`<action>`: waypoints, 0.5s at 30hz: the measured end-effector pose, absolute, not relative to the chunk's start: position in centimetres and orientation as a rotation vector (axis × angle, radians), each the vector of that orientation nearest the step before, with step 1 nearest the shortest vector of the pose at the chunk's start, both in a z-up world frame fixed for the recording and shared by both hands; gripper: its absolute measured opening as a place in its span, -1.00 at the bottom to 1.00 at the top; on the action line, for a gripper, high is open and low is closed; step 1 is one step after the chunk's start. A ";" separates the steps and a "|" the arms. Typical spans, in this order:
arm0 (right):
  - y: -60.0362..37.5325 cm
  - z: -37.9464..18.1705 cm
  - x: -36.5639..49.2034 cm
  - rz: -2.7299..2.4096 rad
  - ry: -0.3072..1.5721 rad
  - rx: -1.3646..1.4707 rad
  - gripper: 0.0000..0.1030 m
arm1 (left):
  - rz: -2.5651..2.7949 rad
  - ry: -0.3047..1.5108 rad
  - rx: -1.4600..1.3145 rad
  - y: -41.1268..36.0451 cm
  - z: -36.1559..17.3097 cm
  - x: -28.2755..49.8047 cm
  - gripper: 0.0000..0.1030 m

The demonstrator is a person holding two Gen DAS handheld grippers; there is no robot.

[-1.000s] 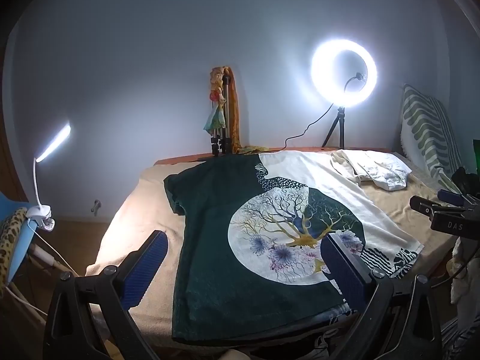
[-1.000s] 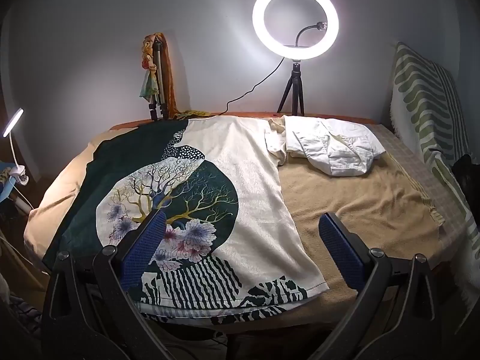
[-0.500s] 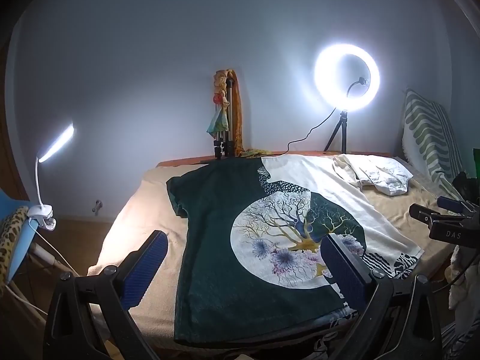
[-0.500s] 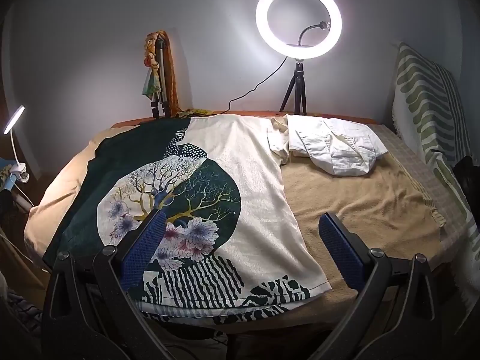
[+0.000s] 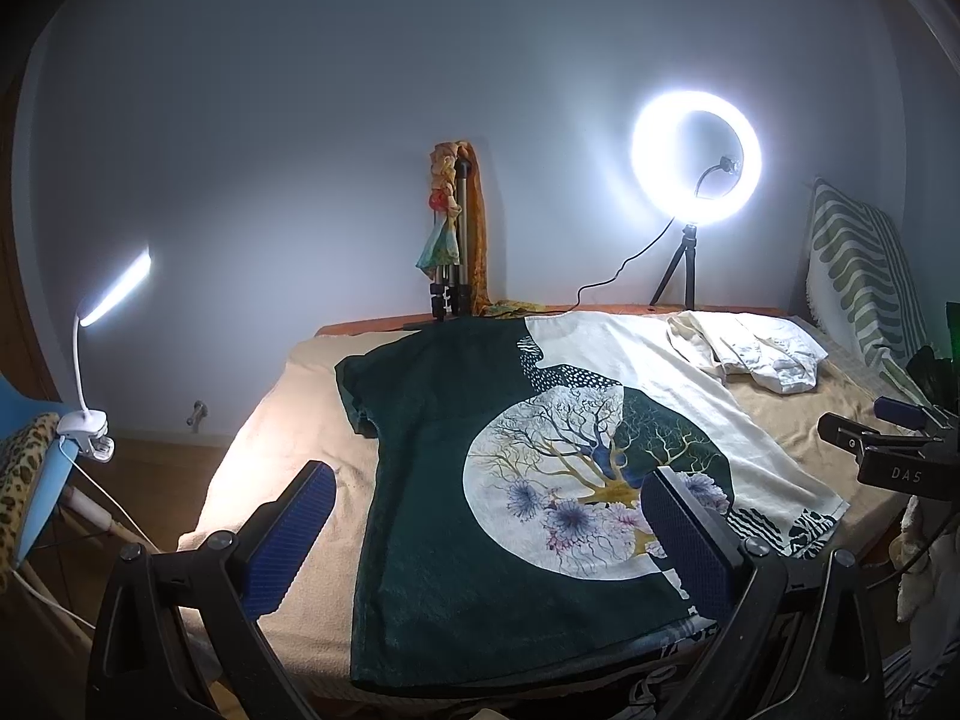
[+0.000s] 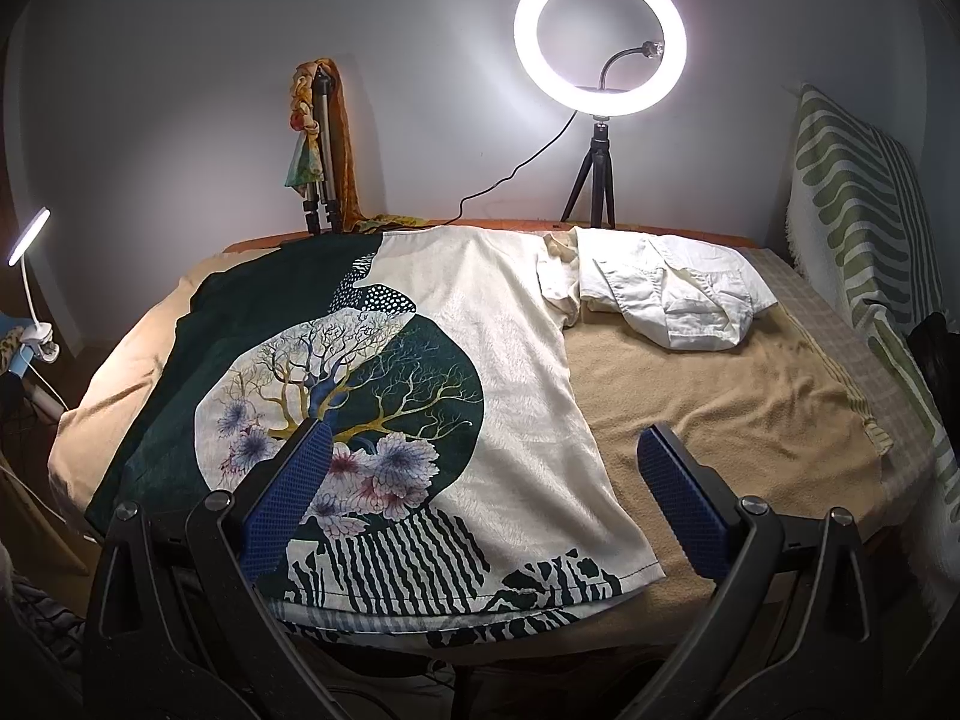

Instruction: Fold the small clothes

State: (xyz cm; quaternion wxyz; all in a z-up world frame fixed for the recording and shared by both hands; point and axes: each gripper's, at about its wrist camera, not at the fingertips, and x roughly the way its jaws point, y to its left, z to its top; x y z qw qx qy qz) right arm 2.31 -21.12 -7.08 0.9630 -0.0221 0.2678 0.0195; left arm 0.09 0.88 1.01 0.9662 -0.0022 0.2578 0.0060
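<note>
My left gripper [image 5: 489,540] is spread wide with nothing between its blue pads [image 5: 288,534], and it hangs over the near edge of the table [image 5: 282,420]; my right gripper [image 6: 489,498] is spread just as wide and holds nothing either, and I can see it from the left wrist view off to the right [image 5: 888,450], apart from the cloth. The shirt [image 5: 492,480] lies flat and unfolded on the tan cover straight ahead of the left gripper, its dark green half reaching between the fingers and its hem running along the near edge under them. From the right gripper the same shirt [image 6: 420,396] sits ahead and to the left, with the cream half and the striped hem between the fingers, the left pad [image 6: 288,498] over the flower print and the right pad over bare tan cover. A crumpled white garment [image 6: 678,294] lies further ahead and to the right, touching the shirt's cream sleeve. Beyond the far edge of the table a lit ring light [image 6: 600,39] stands on a small tripod, and a folded tripod [image 6: 321,150] draped with scarves stands to its left. A clip lamp [image 5: 90,372] glows far to the left, and a green-striped cushion [image 6: 864,228] leans at the far right
</note>
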 end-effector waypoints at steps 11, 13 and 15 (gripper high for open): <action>-21.1 -7.1 2.3 0.042 0.543 -0.048 1.00 | 0.011 0.519 -0.003 0.9 1.2 0.1 0.99; -20.9 -7.2 2.3 0.042 0.543 -0.048 1.00 | 0.012 0.520 -0.003 0.9 1.2 0.1 0.99; -21.0 -7.2 2.3 0.042 0.542 -0.048 1.00 | 0.012 0.519 -0.003 0.9 1.1 0.1 0.99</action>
